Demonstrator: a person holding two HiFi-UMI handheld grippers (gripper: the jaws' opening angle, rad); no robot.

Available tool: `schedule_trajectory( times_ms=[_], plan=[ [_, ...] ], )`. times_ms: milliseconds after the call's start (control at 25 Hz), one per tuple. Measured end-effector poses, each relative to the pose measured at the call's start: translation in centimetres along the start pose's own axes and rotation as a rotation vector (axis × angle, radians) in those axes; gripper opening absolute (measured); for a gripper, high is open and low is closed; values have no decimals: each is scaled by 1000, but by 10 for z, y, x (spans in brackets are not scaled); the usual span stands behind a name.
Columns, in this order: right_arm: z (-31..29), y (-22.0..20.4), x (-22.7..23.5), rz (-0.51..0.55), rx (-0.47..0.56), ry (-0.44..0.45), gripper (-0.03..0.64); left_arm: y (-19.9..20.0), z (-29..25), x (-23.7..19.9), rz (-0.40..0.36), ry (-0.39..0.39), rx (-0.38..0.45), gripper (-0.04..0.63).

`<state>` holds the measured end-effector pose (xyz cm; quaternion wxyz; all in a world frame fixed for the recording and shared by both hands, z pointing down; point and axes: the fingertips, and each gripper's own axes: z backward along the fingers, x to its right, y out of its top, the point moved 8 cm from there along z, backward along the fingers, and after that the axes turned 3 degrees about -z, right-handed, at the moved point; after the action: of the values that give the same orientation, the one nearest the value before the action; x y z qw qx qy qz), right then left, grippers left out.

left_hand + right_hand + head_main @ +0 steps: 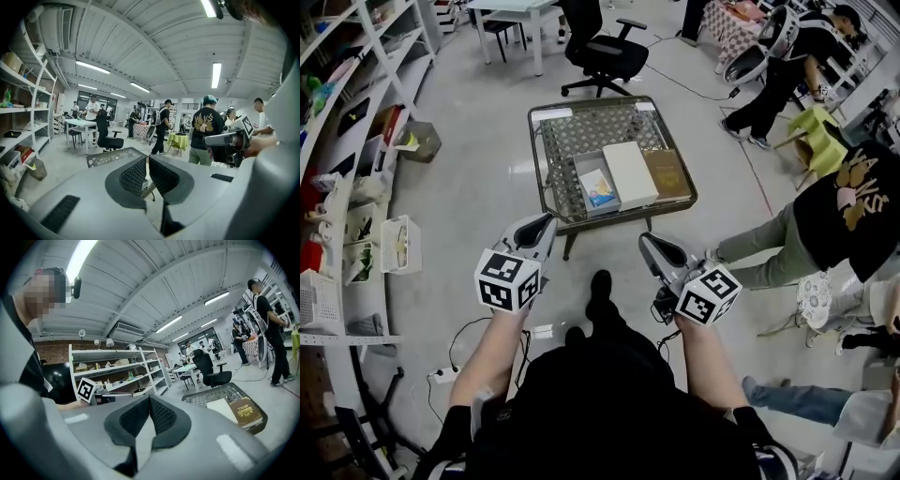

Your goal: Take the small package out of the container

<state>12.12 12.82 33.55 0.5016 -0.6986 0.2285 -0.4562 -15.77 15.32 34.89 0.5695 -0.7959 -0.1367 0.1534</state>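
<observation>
A grey open container sits on the low glass-topped table, with a small blue and yellow package lying inside it. A white flat box and a brown book lie just right of the container. My left gripper is shut and empty, held in the air short of the table's near edge. My right gripper is also shut and empty, at the table's near right corner. The right gripper view shows the white box and the book; the package is hidden there.
White shelves run along the left, with a white basket on the floor. A black office chair stands beyond the table. A person in a black shirt sits close on the right. A power strip lies on the floor.
</observation>
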Motion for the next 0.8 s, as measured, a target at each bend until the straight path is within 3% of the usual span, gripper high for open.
schedule_trajectory(
  times_ms=[240, 560, 800],
  plan=[
    [-46, 4, 51, -58, -16, 43, 14, 1, -43, -27, 15, 17, -41, 25],
    [-125, 28, 159, -124, -18, 103, 14, 23, -145, -69, 35, 32, -109, 25],
    [-168, 36, 215, -178, -43, 145, 14, 30, -207, -85, 20, 20, -212, 25]
  ],
)
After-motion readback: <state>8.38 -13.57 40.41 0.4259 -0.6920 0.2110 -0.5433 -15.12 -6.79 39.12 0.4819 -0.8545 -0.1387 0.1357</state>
